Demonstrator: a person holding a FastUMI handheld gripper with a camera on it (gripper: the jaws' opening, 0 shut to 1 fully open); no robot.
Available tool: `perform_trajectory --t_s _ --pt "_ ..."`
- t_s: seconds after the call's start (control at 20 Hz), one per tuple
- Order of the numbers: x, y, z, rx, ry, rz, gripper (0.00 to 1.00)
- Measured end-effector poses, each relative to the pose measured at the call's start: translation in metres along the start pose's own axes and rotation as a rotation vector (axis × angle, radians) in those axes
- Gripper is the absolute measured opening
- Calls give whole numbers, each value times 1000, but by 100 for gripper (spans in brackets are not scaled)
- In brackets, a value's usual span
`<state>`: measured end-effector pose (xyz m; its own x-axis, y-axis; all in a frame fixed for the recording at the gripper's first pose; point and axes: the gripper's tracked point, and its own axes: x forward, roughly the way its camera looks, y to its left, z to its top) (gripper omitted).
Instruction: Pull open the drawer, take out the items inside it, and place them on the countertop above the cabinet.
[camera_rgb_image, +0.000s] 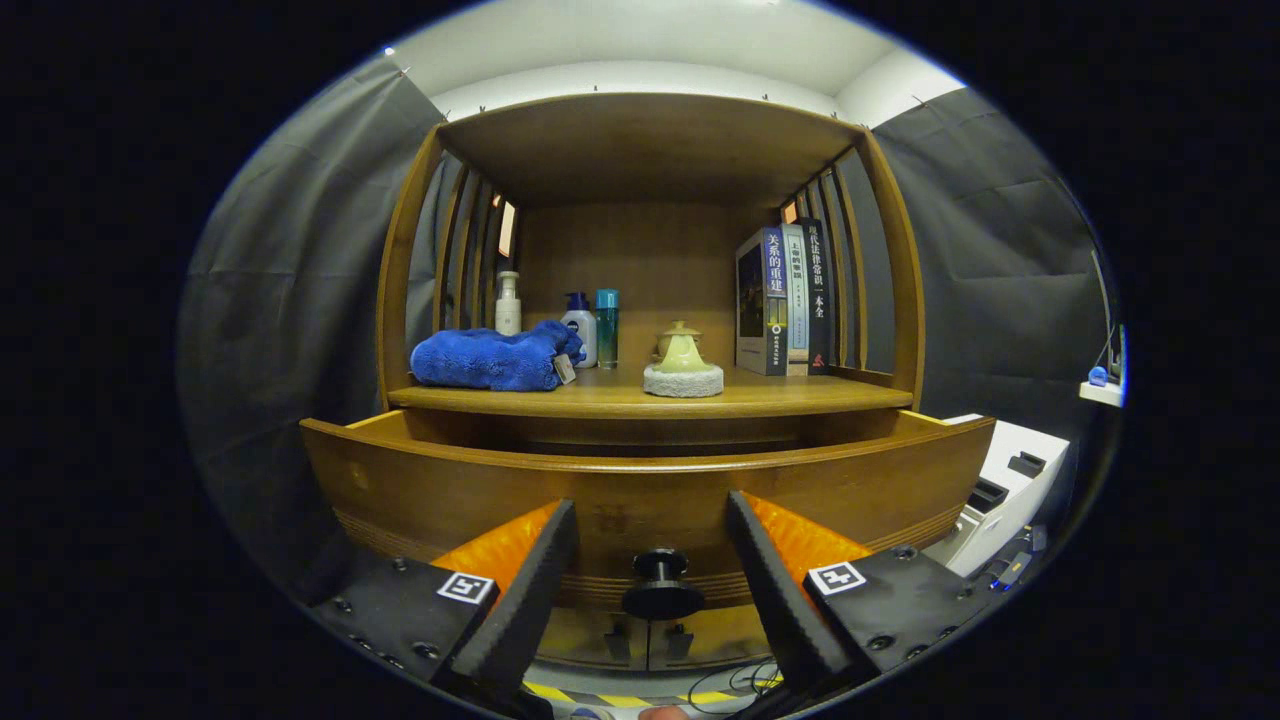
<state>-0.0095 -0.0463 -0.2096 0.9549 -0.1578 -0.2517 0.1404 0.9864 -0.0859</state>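
While the drawer (640, 490) stands pulled partly out below the surface (650, 398), the hand-held gripper (651, 545) is spread wide, its fingers flanking the knob (660, 585) untouched. Contents are hidden; next likely means rising over the front.

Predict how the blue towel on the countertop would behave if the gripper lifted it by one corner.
The blue towel looks plush and loosely folded, so it would probably flop and unfold. It seems light for its bulk. Its fuzzy pile should resist slipping. The gripper stands open around the drawer knob.
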Motion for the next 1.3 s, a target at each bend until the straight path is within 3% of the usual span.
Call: perform_trajectory --t_s 0.7,1.3 --pt "81 2 2 11 15 -11 98" --pt "95 -3 8 30 2 -34 98"
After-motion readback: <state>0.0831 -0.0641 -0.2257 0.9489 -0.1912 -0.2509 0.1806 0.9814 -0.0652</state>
